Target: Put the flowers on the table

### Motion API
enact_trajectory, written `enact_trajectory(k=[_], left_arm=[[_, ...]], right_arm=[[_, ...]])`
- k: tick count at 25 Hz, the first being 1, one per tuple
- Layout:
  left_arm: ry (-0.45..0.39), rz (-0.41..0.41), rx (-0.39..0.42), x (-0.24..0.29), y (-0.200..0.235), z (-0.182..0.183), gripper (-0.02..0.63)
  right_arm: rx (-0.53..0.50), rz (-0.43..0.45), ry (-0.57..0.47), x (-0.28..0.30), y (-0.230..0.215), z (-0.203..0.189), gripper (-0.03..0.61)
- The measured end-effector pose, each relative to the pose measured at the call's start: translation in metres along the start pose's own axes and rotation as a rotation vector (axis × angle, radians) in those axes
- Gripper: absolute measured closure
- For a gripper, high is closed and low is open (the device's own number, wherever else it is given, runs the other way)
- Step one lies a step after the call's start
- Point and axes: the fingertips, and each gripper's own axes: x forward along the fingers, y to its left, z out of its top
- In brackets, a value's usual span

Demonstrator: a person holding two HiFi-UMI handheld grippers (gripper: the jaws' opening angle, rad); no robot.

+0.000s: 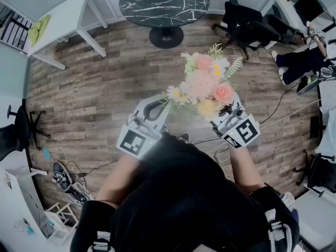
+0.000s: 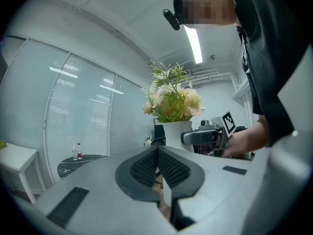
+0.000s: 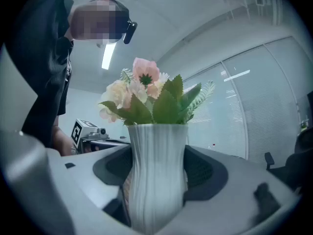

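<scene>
1. One bunch of pink, cream and white flowers (image 1: 206,85) stands in one white ribbed vase (image 3: 157,155), carried above the wood-plank floor (image 1: 94,88).
2. The right gripper (image 1: 227,118) is clamped on the vase, one pad on each side.
3. The left gripper (image 2: 157,168) is empty, its jaws together.
4. One round black marble table (image 1: 164,4) stands at twelve o'clock. It bears two small bottles (image 2: 77,152) whose labels are too small to read.
</scene>
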Motion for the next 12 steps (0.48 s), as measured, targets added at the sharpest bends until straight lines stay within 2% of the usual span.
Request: enact_trajectory(k=[12], left_arm=[[-0.001,-0.006,0.008,0.005,0.022,-0.002,0.604]], right_arm=[[0.052,-0.006,-0.007,0.017,-0.014,-0.002,0.245]])
